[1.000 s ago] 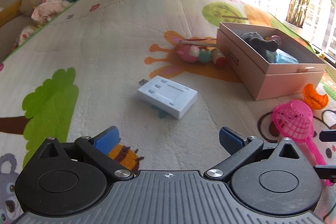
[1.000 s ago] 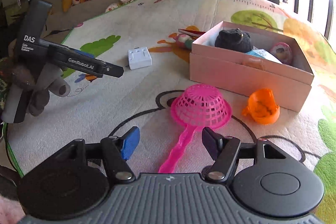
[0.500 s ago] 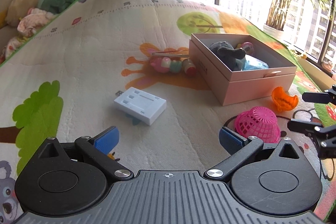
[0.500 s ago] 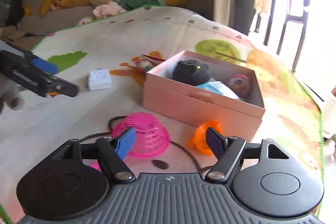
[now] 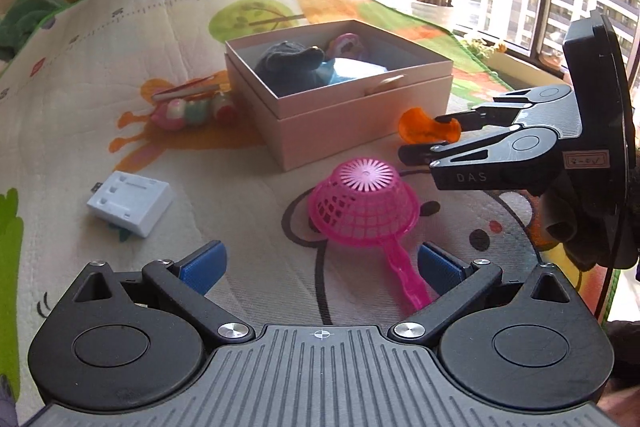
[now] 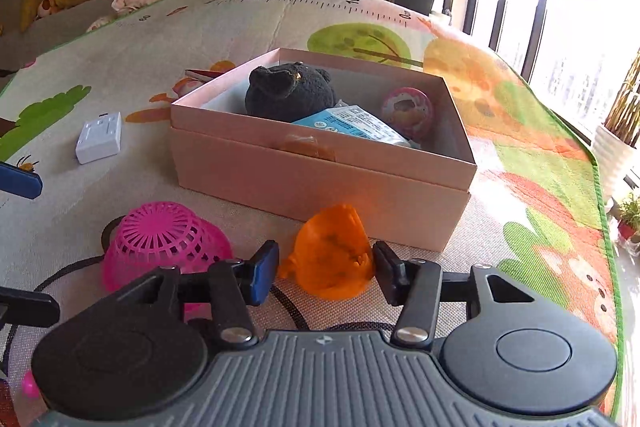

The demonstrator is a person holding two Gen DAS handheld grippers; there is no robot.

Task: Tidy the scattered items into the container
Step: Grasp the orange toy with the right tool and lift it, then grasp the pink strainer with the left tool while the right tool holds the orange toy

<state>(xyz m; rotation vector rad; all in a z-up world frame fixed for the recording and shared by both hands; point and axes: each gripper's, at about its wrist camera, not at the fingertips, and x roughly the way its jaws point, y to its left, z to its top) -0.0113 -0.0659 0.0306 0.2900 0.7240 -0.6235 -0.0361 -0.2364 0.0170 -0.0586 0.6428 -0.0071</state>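
The translucent orange plastic scoop-shaped toy [image 6: 330,259] lies on the printed play mat [image 6: 100,187] just in front of the open pale pink cardboard box [image 6: 320,183]. The right hand-held gripper [image 6: 326,269] has it between its 2 fingers; the jaws have just been closing, the right pad at its edge, the left a sliver off. The left hand-held gripper [image 5: 320,267] stands wide open and empty over the pink plastic mesh strainer [image 5: 366,203]. A white plastic block [image 5: 130,203] lies left of it.
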